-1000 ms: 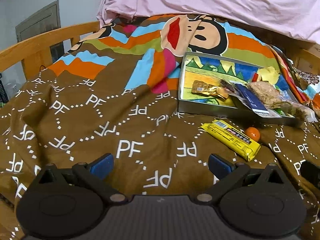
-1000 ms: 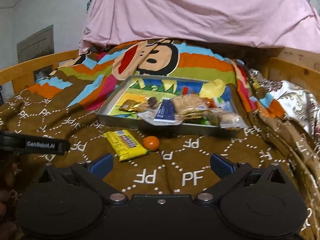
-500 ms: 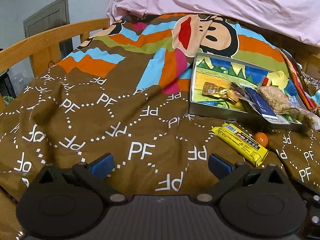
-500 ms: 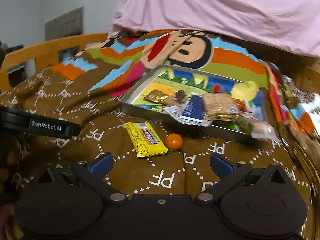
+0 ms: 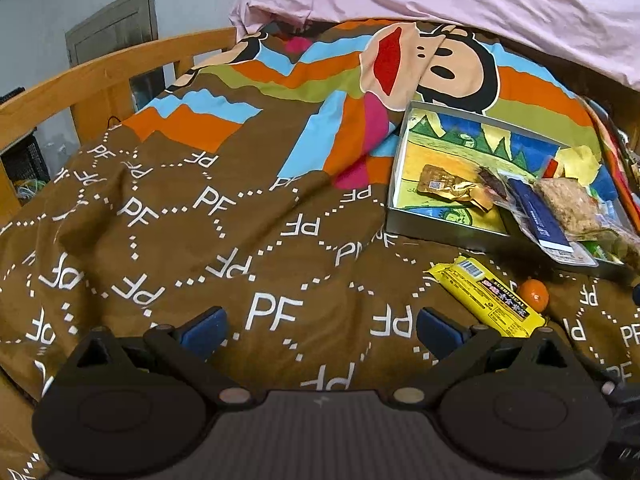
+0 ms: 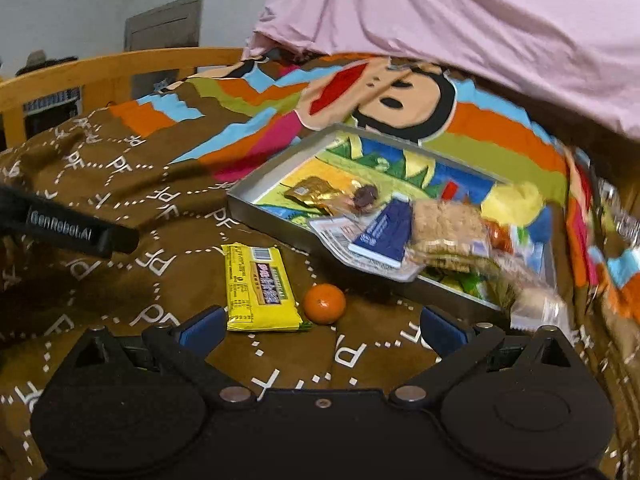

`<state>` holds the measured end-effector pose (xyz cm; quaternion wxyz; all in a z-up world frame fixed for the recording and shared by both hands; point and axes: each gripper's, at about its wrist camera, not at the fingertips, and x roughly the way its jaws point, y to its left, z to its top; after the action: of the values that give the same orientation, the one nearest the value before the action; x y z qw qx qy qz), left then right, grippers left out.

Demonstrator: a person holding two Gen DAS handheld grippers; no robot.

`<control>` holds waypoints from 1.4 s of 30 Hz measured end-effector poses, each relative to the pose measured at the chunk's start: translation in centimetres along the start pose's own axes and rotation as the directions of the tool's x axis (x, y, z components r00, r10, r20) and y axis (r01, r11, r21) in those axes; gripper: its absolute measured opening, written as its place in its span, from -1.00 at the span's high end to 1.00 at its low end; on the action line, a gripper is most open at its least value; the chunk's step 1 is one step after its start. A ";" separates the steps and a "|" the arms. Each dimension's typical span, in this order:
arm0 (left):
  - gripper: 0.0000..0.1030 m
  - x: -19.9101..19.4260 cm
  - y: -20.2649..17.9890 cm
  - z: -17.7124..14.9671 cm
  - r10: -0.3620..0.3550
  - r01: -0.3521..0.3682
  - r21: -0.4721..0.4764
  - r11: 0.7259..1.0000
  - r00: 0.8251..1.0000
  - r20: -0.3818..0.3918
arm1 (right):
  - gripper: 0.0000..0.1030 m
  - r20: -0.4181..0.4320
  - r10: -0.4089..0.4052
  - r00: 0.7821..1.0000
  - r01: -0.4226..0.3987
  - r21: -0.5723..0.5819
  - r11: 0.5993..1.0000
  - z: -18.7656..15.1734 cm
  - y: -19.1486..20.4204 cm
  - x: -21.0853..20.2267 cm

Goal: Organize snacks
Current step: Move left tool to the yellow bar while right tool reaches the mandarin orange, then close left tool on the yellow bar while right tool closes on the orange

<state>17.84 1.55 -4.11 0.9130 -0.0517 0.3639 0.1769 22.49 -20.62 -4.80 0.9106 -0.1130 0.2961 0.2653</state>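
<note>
Both hand-held grippers have drifted closer, jaws spread wide and empty. The right hand-held gripper (image 6: 320, 326) now hangs just short of the yellow bar (image 6: 258, 286) and orange (image 6: 324, 303), lying on the bed beside the tray (image 6: 264, 210); the left hand-held gripper (image 5: 320, 326) trails.

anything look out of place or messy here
Two snacks lie outside the tray, loose on the brown blanket: a yellow wrapped bar and a small orange just beside it. Inside the tray, the packets crowd the right end, and a blue packet overhangs the near rim. Both grippers are open and empty.
</note>
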 end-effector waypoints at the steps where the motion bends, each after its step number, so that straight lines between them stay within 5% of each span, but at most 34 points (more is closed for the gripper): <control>1: -0.99 0.2 -0.2 0.0 0.007 -0.007 0.008 1.000 1.000 -0.002 | -0.99 -0.010 0.014 1.000 -0.014 0.015 1.000 0.1 -0.3 0.1; 9: -0.99 0.4 -2.0 0.0 0.003 -0.004 0.023 1.000 0.999 0.039 | -0.99 -0.043 0.016 0.999 -0.015 0.014 1.000 0.9 -2.0 0.5; 14: -0.99 1.1 -3.2 0.7 -0.115 0.115 0.001 0.993 0.993 0.008 | -0.99 -0.064 -0.021 0.998 0.022 0.012 1.000 1.0 -3.4 1.5; 20: -0.99 2.7 -4.3 1.1 -0.292 0.288 -0.066 0.955 0.955 -0.056 | -0.99 -0.124 0.029 0.992 -0.008 0.162 0.987 0.4 -5.5 2.4; 25: -0.99 4.3 -6.1 2.1 -0.354 0.351 -0.044 0.935 0.924 -0.146 | -0.92 -0.140 0.023 0.990 0.001 0.167 0.986 -0.4 -5.4 3.5; 36: -0.99 6.6 -8.3 3.6 -0.228 0.235 -0.007 0.972 0.935 -0.271 | -0.65 -0.094 0.002 0.996 0.016 0.182 0.983 -1.2 -6.7 4.8; 42: -0.99 7.3 -9.1 3.4 -0.183 0.200 0.028 0.979 0.936 -0.300 | -0.46 -0.055 0.028 0.998 -0.023 0.093 0.995 -1.5 -6.0 5.4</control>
<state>28.19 -4.12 -6.91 0.8622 -0.0864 0.4947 0.0667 28.75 -23.89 -8.89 0.9027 -0.0743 0.3351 0.2596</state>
